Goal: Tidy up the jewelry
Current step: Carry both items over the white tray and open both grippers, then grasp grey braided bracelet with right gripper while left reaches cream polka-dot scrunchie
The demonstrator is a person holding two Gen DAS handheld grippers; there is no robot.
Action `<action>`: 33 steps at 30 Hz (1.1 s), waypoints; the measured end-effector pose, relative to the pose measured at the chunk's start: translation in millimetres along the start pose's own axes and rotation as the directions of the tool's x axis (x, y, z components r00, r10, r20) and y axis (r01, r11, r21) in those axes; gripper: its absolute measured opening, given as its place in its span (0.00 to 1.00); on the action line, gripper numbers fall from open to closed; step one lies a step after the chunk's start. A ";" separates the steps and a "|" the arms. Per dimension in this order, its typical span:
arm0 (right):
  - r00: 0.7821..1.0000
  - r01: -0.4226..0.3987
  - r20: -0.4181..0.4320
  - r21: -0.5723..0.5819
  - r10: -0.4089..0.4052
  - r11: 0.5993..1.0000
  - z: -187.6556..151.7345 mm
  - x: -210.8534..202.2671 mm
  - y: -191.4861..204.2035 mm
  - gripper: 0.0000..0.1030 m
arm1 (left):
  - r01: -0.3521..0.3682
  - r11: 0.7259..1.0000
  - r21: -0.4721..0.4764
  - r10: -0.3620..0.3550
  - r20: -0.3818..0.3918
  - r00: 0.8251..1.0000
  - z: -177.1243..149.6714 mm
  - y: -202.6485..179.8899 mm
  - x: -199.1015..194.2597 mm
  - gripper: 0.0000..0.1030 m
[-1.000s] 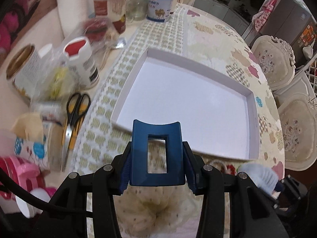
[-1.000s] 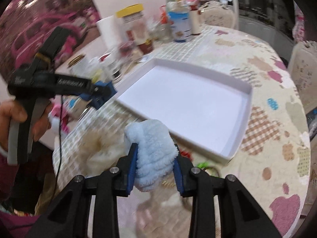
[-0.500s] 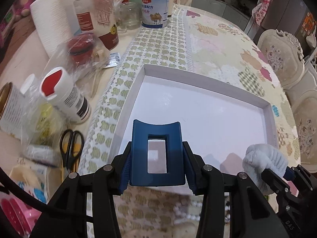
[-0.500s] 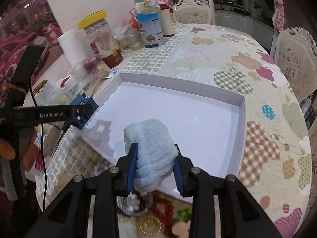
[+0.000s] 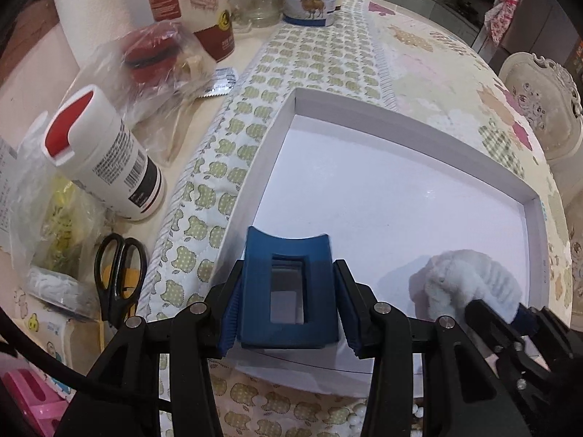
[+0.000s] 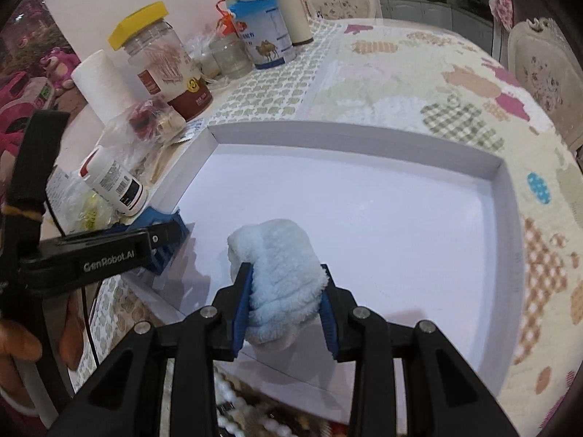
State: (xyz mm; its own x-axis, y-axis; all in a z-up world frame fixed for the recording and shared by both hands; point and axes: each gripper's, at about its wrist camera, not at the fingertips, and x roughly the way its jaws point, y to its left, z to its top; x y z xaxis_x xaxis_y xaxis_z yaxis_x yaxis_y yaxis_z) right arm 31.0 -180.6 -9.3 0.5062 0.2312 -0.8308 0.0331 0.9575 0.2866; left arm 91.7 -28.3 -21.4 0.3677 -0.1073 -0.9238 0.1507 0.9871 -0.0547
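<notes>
Both grippers have come down over the white tray (image 5: 277,153). The left gripper (image 5: 288,313) clamps a blue hair clip (image 5: 288,284) at the tray's 7 o'clock corner; the right gripper (image 6: 286,307), jaws opening, still cradles the fluffy blue scrunchie (image 6: 280,266) near 5 o'clock, so release looks imminent.

Both wrist cameras look steeply down from close above the near edge of the white tray (image 5: 400,123) (image 6: 349,134). The left view sits more left (near the scissors (image 5: 118,276)); both share the tray.

One tray (image 6: 504,196), one scrunchie (image 6: 280,273), one clip (image 5: 288,287), one scissors (image 5: 118,276).
</notes>
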 end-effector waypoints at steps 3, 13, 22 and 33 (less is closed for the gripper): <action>0.999 -0.027 -0.028 0.005 0.028 1.000 -3.7 5.4 3.7 0.42 | 0.005 1.000 0.003 -0.005 -0.004 1.000 -2.9 1.1 1.6 0.39; 0.999 -0.041 0.023 -0.014 0.041 0.999 -5.8 -32.8 2.7 0.55 | 0.031 0.999 -0.020 -0.030 0.010 0.999 -9.3 5.7 -13.9 0.44; 0.997 -0.006 0.073 -0.040 0.009 0.999 -13.0 -69.0 -3.7 0.57 | 0.009 1.000 -0.014 -0.008 0.074 0.997 -20.5 -1.4 -49.6 0.44; 0.994 0.014 0.110 -0.107 -0.003 0.994 -40.4 -107.9 -1.6 0.59 | -0.023 1.000 -0.003 0.024 0.135 0.991 -60.2 -17.9 -90.2 0.44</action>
State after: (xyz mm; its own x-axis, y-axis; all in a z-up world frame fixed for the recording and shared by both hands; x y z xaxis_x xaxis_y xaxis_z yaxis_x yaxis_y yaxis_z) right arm -58.6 -200.1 60.6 0.5976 0.2083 -0.7742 -0.0517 0.9737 0.2220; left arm 0.6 -29.1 40.0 0.4918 -0.0991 -0.8650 0.1393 0.9897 -0.0342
